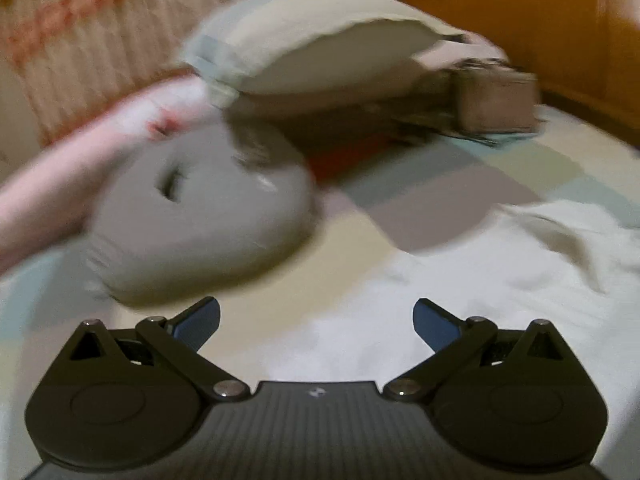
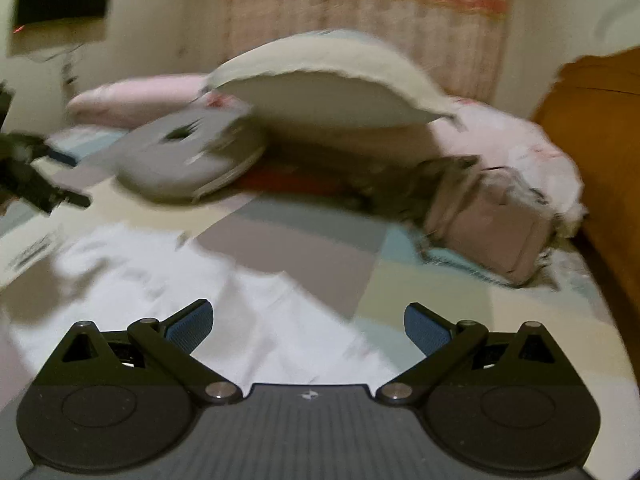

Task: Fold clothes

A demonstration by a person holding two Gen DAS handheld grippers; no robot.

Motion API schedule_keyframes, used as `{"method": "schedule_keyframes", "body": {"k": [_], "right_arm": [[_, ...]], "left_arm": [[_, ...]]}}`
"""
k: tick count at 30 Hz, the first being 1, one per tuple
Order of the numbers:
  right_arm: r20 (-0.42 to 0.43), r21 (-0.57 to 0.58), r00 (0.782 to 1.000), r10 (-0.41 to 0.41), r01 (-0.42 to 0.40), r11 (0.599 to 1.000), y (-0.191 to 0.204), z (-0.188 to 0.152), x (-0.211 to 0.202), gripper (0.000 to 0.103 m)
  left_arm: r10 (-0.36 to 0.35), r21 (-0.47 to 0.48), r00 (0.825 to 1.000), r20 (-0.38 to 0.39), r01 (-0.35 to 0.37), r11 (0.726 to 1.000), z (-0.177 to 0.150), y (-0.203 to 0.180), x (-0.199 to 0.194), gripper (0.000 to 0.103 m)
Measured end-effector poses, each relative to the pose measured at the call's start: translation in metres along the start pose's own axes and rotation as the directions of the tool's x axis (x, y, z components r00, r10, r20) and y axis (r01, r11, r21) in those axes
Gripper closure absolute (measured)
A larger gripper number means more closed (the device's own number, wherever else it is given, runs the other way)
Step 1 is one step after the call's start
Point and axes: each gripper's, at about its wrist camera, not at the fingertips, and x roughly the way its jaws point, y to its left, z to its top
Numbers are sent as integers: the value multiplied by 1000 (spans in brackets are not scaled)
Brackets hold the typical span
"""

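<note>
A white garment (image 1: 460,280) lies spread and wrinkled on the pastel patchwork bed cover (image 1: 460,184). In the right wrist view the same white garment (image 2: 192,280) covers the lower left of the bed. My left gripper (image 1: 316,316) hovers open over the garment's near edge, nothing between its blue pads. My right gripper (image 2: 308,320) is open too, above the garment's right edge, empty. The other gripper (image 2: 36,184) shows dark and blurred at the far left of the right wrist view. Both views are motion-blurred.
A grey round cushion (image 1: 200,220) lies at the back left, a cream pillow (image 1: 320,48) behind it, a pink blanket (image 2: 520,148) and a pink bag (image 2: 492,224) to the right. An orange wooden headboard (image 1: 540,20) borders the bed. Curtains (image 2: 360,8) hang behind.
</note>
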Motion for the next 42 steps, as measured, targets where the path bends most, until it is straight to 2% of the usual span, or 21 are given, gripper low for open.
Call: {"method": "schedule_keyframes", "body": {"k": [2, 4, 5, 7, 9, 11, 13, 16, 20, 23, 25, 26, 29, 33, 36, 39, 42], "right_arm": [[-49, -73, 998, 30, -33, 997, 13, -11, 8, 7], [-114, -138, 993, 36, -52, 989, 26, -21, 25, 21], [-147, -169, 988, 38, -63, 984, 32, -26, 33, 24], [-187, -220, 982, 6, -48, 974, 40, -33, 47, 41], [-203, -223, 979, -11, -35, 974, 36, -36, 57, 49], [-195, -135, 980, -29, 3, 991, 18, -36, 61, 50], [-185, 0, 981, -51, 52, 999, -8, -35, 64, 50], [-202, 173, 975, -94, 130, 976, -42, -38, 70, 49], [-158, 288, 987, -30, 75, 955, -52, -50, 56, 49], [-136, 310, 990, -31, 72, 948, -49, -58, 44, 53], [-141, 321, 990, -27, 71, 945, -44, -65, 36, 71], [-149, 331, 988, -28, 77, 940, -42, -69, 33, 74], [-130, 373, 991, -19, 67, 925, -32, -81, 11, 74], [-120, 399, 993, 5, 44, 916, -15, -99, -18, 74], [-129, 369, 992, 9, 40, 929, 1, -109, -25, 74], [-138, 355, 990, 2, 47, 934, 10, -110, -26, 91], [-152, 359, 988, -12, 66, 931, 14, -115, -32, 95]], "left_arm": [[-117, -7, 993, -28, 117, 993, -13, -11, -6, 1], [-195, -2, 979, -60, 195, 981, -26, -26, -5, 1], [-200, 17, 977, -72, 202, 979, -31, -32, -3, 1], [-209, 53, 973, -95, 215, 975, -40, -45, 2, 1], [-195, 79, 974, -112, 204, 976, -47, -52, 6, 1], [-186, 89, 975, -121, 197, 976, -50, -55, 9, 1], [-178, 80, 977, -120, 188, 979, -52, -53, 10, 1], [-169, 52, 980, -107, 175, 983, -53, -47, 8, 1], [-202, -16, 978, -45, 202, 979, -54, -40, -6, 1], [-251, -57, 968, -9, 250, 967, -58, -37, -14, 1], [-270, -61, 962, -23, 269, 961, -64, -40, -14, 1], [-261, -61, 965, -38, 258, 964, -67, -42, -13, 1], [-221, -47, 973, -58, 219, 975, -78, -48, -17, 1], [-237, -15, 971, -43, 236, 972, -88, -55, -35, 1], [-228, 19, 973, -27, 228, 973, -91, -65, -42, 1], [-241, 18, 970, -26, 242, 970, -93, -74, -43, 1], [-238, 3, 969, -69, 239, 971, -101, -80, -40, 1]]}}
